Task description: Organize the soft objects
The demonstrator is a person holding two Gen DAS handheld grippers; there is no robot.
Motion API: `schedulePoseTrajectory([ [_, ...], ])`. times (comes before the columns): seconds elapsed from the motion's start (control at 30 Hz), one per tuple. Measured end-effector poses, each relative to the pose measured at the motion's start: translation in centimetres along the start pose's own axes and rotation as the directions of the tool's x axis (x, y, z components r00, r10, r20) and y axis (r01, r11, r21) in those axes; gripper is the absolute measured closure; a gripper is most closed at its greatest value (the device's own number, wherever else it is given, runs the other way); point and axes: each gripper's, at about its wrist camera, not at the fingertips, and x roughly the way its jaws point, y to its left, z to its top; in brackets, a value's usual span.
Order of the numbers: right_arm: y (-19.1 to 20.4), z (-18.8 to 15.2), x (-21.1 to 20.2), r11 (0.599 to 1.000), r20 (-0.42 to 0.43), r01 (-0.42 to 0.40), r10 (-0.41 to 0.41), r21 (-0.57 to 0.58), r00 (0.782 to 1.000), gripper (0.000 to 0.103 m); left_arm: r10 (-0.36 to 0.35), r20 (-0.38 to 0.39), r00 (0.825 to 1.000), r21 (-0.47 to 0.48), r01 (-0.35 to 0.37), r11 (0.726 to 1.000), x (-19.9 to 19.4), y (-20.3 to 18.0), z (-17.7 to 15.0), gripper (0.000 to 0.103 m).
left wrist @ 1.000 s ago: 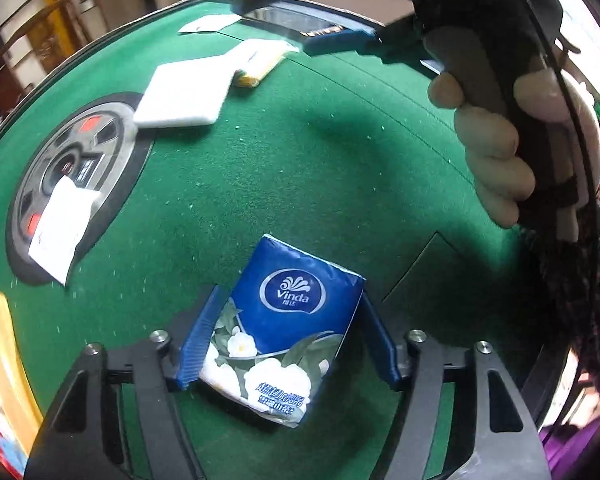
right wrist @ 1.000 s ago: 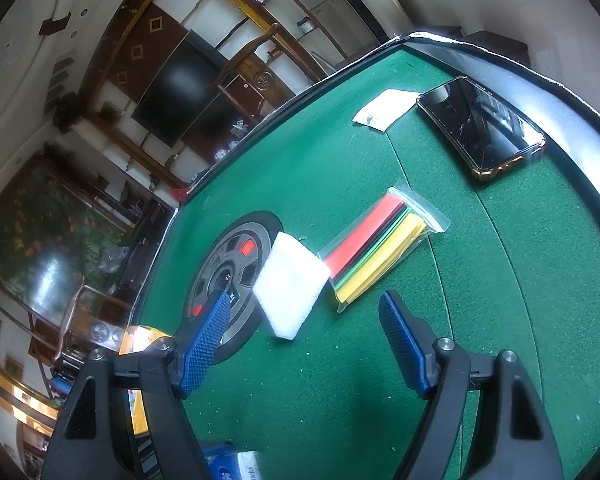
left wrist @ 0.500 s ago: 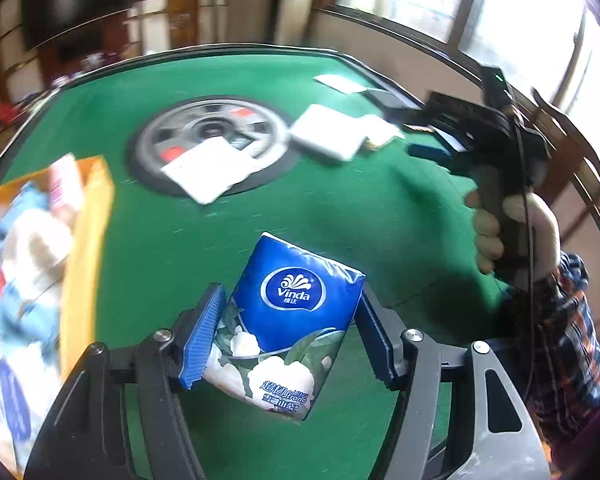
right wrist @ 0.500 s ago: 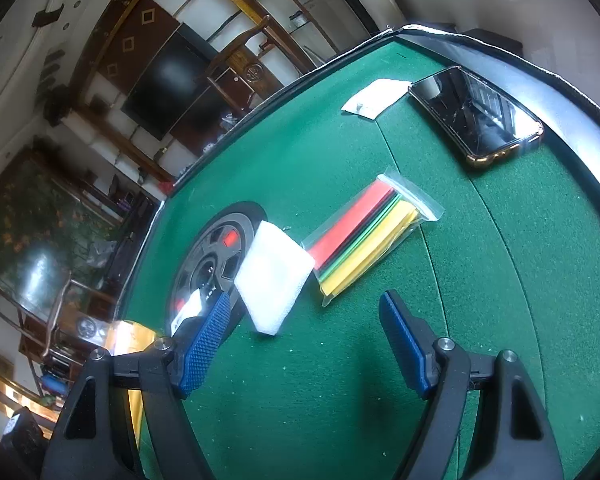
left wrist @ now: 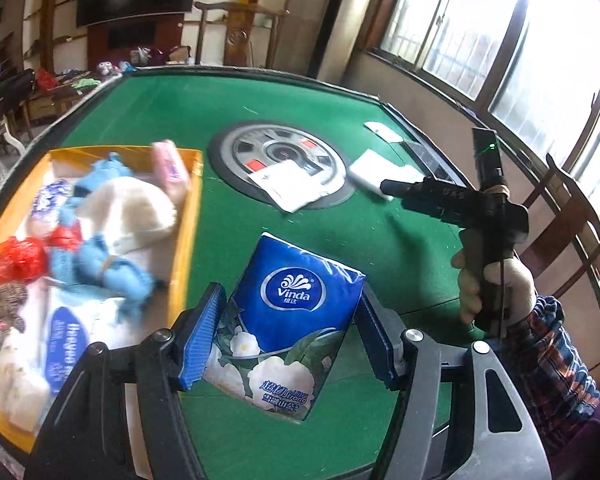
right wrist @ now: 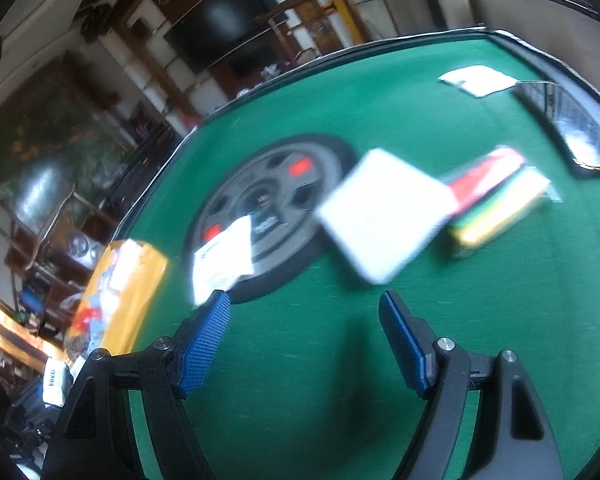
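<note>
My left gripper (left wrist: 288, 340) is shut on a blue Vinda tissue pack (left wrist: 288, 320) and holds it above the green table, just right of the yellow box (left wrist: 186, 240). The box holds several soft things: blue and white plush, red mesh, a pink pack. My right gripper (right wrist: 304, 340) is open and empty over the green felt; it also shows in the left wrist view (left wrist: 452, 200). Ahead of it lie a white square pad (right wrist: 384, 212), a bag of coloured sheets (right wrist: 496, 196) and a white packet (right wrist: 224, 260).
A round grey centre panel (left wrist: 284, 156) is set in the green table (left wrist: 260, 104). A phone (right wrist: 572, 124) and a small white packet (right wrist: 476, 80) lie near the far right edge. The yellow box shows in the right wrist view (right wrist: 128, 280) at the left.
My left gripper has swung left with the tissue pack, bringing the yellow box close on its left. My right gripper has turned left and lower toward the white pad and centre panel.
</note>
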Motion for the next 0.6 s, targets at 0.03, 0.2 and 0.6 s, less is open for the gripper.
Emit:
schedulePoseTrajectory([
  [0.03,0.9,0.2,0.7,1.000,-0.012,-0.010,0.010,-0.003,1.000,0.031,0.001,0.008,1.000,-0.008,-0.001,1.000,-0.4,0.6,-0.1,0.039],
  [0.2,4.8,1.5,5.7,0.999,-0.098,0.014,-0.019,-0.046,0.995,0.031,0.017,0.026,1.000,-0.073,-0.015,0.997,-1.6,4.2,-0.9,0.039],
  [0.6,13.3,-0.5,10.6,0.868,-0.087,0.258,-0.323,-0.425,0.943,0.036,0.075,0.061,0.995,-0.272,-0.056,0.961,-4.0,12.7,-3.0,0.039],
])
